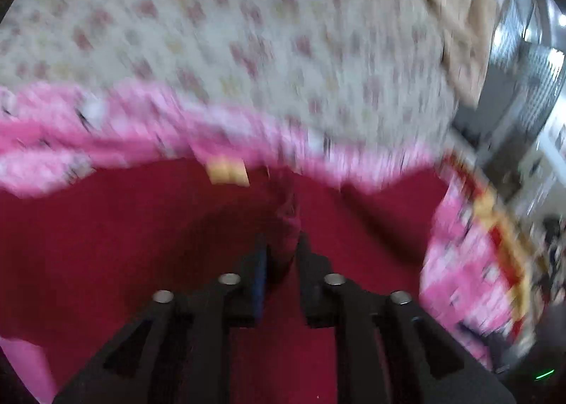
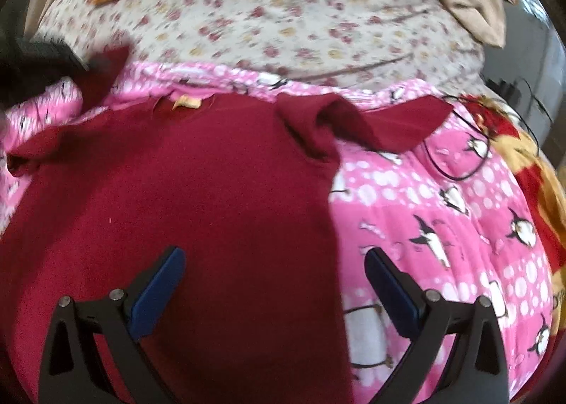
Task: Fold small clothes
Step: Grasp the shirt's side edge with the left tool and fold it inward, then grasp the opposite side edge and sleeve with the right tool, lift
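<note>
Pinching a fold of the maroon shirt point(image 1: 141, 262), left gripper point(image 1: 281, 255) closed; right gripper point(image 2: 274, 262) wide open, empty; neck label point(image 2: 185, 101) unreadable.

Two handheld grippers. The left gripper point(image 1: 281, 255) has black plastic fingers with triangular cut-outs, a blue pad and four round silver pins. The right gripper point(image 2: 274, 273) is built alike: black fingers point(image 2: 155, 284), blue pads, silver pins.
</note>
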Tool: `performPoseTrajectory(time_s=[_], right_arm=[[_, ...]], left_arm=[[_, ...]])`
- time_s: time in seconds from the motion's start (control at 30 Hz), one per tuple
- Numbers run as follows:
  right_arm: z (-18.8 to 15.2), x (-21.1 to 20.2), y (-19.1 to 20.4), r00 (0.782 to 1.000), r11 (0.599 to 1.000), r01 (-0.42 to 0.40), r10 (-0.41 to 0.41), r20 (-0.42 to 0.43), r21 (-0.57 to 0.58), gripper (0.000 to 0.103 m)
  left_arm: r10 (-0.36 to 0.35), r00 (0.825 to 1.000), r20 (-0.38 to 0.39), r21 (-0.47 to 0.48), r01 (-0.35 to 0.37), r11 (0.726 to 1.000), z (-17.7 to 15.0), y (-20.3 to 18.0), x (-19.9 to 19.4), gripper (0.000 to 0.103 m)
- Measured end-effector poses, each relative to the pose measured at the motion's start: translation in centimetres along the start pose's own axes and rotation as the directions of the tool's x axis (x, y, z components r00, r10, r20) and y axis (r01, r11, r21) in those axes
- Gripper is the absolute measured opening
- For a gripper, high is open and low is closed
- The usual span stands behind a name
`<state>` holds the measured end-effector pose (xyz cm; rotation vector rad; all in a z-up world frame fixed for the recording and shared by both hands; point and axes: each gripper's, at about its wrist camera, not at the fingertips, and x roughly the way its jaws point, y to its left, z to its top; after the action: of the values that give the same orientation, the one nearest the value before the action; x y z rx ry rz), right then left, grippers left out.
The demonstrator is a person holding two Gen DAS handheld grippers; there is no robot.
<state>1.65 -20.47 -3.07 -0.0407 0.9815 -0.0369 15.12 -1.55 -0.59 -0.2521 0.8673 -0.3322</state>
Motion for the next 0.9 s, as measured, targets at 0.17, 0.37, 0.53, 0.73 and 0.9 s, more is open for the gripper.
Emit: performPoseTrajectory(time_s=[0.17, 0.37, 0.53, 0.73, 0.9], right_arm=[[1.8, -0.7, -1.7, 0.996, 0.993, -0.056, 0.048, 0.076, 0.103, 0.103], [7.2, 2.6, -0.8, 0.893, 0.886, -0.447, 0.435, 0.116, 0.119, 0.097], [8.6, 10.4, 2.3, 0.804, 0.797, -0.576, 0.593, -0.055, 0.181, 0.073], [8.3, 12.8, 4.1, 0.797, 0.799, -0.571, 0.595, -0.105, 0.190, 0.063], [8.9, 13.5, 4.4, 0.803, 0.804, -0.564, 0.587, -0.104, 0.187, 0.007]], left_arm=[[0.003, 0.997, -0.080, 0.062, 0.002, 0.998, -3.0, -1.2, -1.6, 0.009], [-0.004, 0.997, -0.081, -0.059, -0.001, 0.998, -5.8, 1.2, -6.5, 0.013], [0.044, 0.992, -0.115, -0.216, -0.069, 0.974, -6.8, 3.9, -5.1, 0.012], [0.107, 0.989, -0.098, -0.167, -0.122, 0.978, -6.9, 2.8, -4.9, 0.012], [0.119, 0.989, -0.087, -0.153, -0.131, 0.979, -7.0, 2.8, -4.8, 0.012]])
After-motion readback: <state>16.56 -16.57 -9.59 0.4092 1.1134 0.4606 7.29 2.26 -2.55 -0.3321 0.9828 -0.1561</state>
